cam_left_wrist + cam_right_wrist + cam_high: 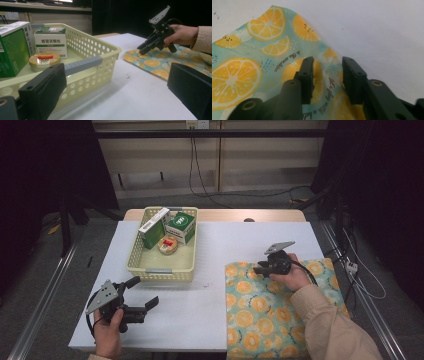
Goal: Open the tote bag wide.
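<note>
The white worktop (210,315) carries an orange-print cloth (260,315) at its near right corner; the right gripper (261,269) hangs over the cloth's far left corner, jaws narrowed but apart, fabric between them unpinched; the left gripper (145,292) rests spread wide near the basket (134,257).

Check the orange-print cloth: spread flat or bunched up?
Mostly spread flat: the cloth lies smooth on the table, corner out beneath the right gripper.

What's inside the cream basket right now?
The basket holds two green-and-white boxes and a round tin. What lies behind or beneath the boxes is covered.
</note>
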Motion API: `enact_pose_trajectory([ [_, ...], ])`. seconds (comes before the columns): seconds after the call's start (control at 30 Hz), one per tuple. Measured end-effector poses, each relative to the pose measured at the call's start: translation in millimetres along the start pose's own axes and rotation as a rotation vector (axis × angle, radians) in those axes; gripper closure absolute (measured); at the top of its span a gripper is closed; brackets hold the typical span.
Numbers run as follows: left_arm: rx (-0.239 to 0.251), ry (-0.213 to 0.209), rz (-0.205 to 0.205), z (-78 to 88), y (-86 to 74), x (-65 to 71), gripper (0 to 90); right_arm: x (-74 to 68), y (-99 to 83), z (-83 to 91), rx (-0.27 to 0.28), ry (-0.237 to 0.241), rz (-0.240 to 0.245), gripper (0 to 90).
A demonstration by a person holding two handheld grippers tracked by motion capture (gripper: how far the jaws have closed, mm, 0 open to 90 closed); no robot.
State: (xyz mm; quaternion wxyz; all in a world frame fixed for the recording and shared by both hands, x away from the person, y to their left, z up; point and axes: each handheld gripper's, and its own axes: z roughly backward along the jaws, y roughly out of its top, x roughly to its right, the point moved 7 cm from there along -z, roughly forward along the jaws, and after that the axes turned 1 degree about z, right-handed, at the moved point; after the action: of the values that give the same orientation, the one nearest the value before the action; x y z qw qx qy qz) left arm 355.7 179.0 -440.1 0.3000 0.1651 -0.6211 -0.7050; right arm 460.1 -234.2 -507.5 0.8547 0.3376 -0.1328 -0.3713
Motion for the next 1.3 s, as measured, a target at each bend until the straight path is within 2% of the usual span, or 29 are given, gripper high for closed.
enact_pose_trajectory([
  [0.17, -0.003, 0.006, 0.001, -1.5, 0.1, 0.8, 2.0, -2.9, 0.2, 1.3, -0.012, 0.010, 0.004, 84.9],
  [0.3, -0.013, -0.004, -0.010, -4.5, 0.2, 1.7, 2.0, -5.2, 0.0, 1.5, -0.016, 0.011, 0.018, 90.0],
  [0.5, -0.011, -0.007, -0.011, -7.0, 0.4, 1.8, 2.0, -6.4, 2.5, 1.9, -0.027, -0.003, 0.004, 90.0],
  [0.6, -0.019, -0.009, -0.017, -7.7, 0.4, 1.6, 2.0, -4.5, 11.3, 5.1, 0.029, 0.006, -0.040, 90.0],
  [0.67, -0.019, -0.009, -0.016, -8.3, 0.5, 1.5, 2.1, -2.7, 17.6, 7.4, 0.042, -0.012, -0.029, 90.0],
  [0.93, -0.017, -0.017, -0.006, -8.6, 0.7, 1.3, 2.0, 0.1, 44.3, 8.7, 0.091, -0.032, -0.035, 90.0],
  [1.17, -0.016, -0.021, -0.003, -9.1, 1.6, 2.6, 2.0, 12.9, 70.0, 7.3, 0.113, -0.048, -0.042, 90.0],
  [1.3, -0.011, -0.019, 0.007, -9.8, 2.2, 2.2, 2.0, 26.6, 86.9, 3.2, 0.132, -0.079, -0.043, 90.0],
])
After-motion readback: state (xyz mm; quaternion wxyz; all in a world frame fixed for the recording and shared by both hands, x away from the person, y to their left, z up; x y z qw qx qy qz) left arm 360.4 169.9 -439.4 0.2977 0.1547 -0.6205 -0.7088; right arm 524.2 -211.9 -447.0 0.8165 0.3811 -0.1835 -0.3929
